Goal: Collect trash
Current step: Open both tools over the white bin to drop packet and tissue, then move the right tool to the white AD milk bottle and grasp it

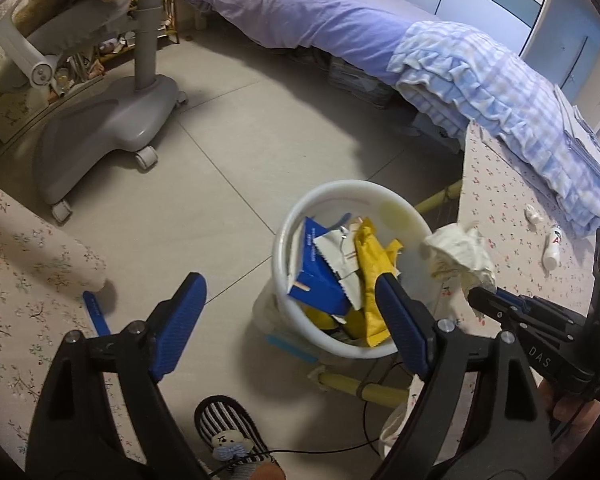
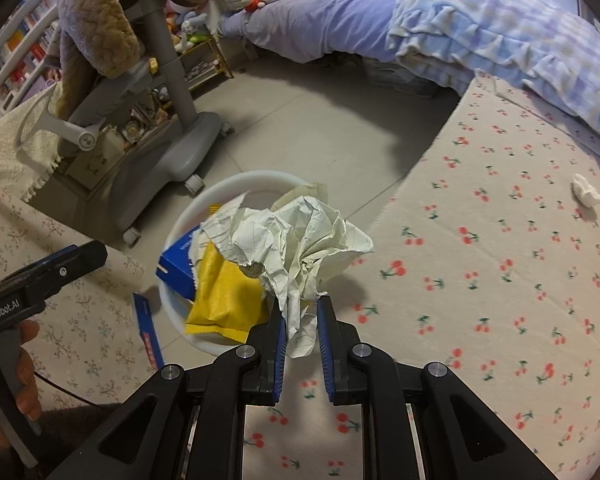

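Note:
A white round bin (image 1: pixel 404 216) stands on the floor, holding a blue box (image 1: pixel 316 264), a yellow packet (image 1: pixel 370 264) and a white wrapper (image 1: pixel 334 250). My left gripper (image 1: pixel 290 284) hangs open over the bin's near side with nothing between its blue pads. My right gripper (image 2: pixel 301 304) is shut on a crumpled sheet of lined paper (image 2: pixel 300 236), which it holds just above the bin rim (image 2: pixel 204 204), beside the table edge. The left wrist view shows the same paper (image 1: pixel 460 256) at the bin's right rim.
A table with a cherry-print cloth (image 2: pixel 480 280) lies to the right, carrying a small white wad (image 2: pixel 588 194) and a white bottle (image 1: pixel 552 248). A grey wheeled chair base (image 1: pixel 112 120) is far left and a purple bed (image 1: pixel 300 12) behind. A blue strip (image 1: pixel 96 312) lies on the floor and a slippered foot (image 1: pixel 228 436) is near.

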Demonstrator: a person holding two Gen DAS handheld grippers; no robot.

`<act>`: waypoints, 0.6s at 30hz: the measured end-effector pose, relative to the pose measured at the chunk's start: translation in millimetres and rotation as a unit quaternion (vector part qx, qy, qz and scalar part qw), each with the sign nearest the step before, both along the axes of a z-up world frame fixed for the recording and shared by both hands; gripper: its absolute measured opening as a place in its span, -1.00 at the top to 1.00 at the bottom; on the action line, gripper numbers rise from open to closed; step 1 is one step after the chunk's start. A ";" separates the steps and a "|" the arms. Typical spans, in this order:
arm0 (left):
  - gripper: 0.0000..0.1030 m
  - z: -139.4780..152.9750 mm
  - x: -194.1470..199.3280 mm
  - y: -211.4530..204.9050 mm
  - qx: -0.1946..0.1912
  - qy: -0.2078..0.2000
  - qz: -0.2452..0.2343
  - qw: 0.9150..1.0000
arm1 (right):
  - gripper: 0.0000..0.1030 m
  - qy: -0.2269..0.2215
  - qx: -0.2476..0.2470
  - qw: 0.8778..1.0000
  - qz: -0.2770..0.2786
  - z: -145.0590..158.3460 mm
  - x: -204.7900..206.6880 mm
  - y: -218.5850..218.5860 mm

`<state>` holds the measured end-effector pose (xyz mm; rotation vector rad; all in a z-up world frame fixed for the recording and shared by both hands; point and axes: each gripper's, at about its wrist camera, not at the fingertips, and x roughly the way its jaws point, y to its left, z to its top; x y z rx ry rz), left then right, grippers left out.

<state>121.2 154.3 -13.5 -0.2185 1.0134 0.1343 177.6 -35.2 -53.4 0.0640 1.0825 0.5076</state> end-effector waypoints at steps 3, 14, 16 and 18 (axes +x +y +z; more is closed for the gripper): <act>-0.69 -0.5 -0.5 2.6 0.001 0.002 0.005 1.000 | -0.12 0.012 0.035 0.999 0.017 -0.3 2.1 2.5; -0.70 1.5 -2.1 -7.0 0.000 0.000 -0.010 1.000 | -0.31 -0.016 0.007 1.000 -0.026 16.7 -8.0 -34.9; -0.70 2.6 -2.5 -10.4 -0.002 -0.001 -0.014 1.000 | -0.31 -0.019 -0.001 0.999 -0.042 20.1 -10.5 -48.3; -0.74 4.1 -2.7 -14.9 -0.002 -0.003 -0.020 1.000 | -0.31 -0.023 -0.011 0.998 -0.056 23.9 -12.4 -60.7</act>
